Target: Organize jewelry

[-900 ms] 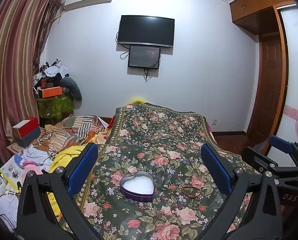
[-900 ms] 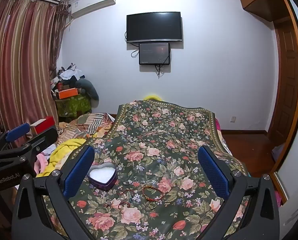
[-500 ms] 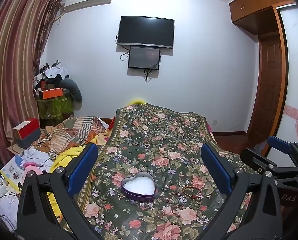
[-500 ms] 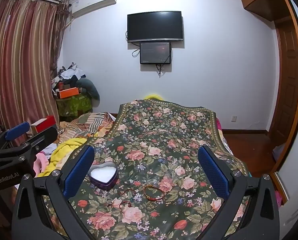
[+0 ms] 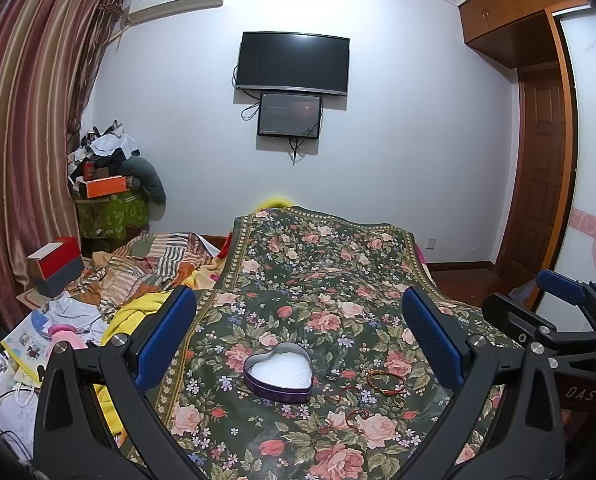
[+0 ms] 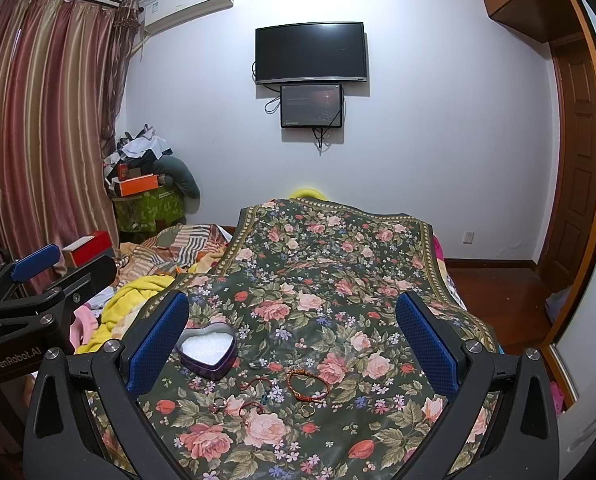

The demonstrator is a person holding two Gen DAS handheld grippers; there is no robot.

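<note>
While both tongs gape, right view alone shows rings [image 6: 306, 409], heart tin [image 6: 208, 350] beside.

A heart-shaped tin [image 6: 206, 350] sits on the bed [image 6: 337, 248]; to its right lie a bracelet [image 6: 308, 385] and rings [image 6: 306, 409].

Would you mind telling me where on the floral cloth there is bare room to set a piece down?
The far half of the floral cloth, beyond the heart-shaped tin, is bare. It is crowded right of the tin, around the bracelet and rings.
</note>
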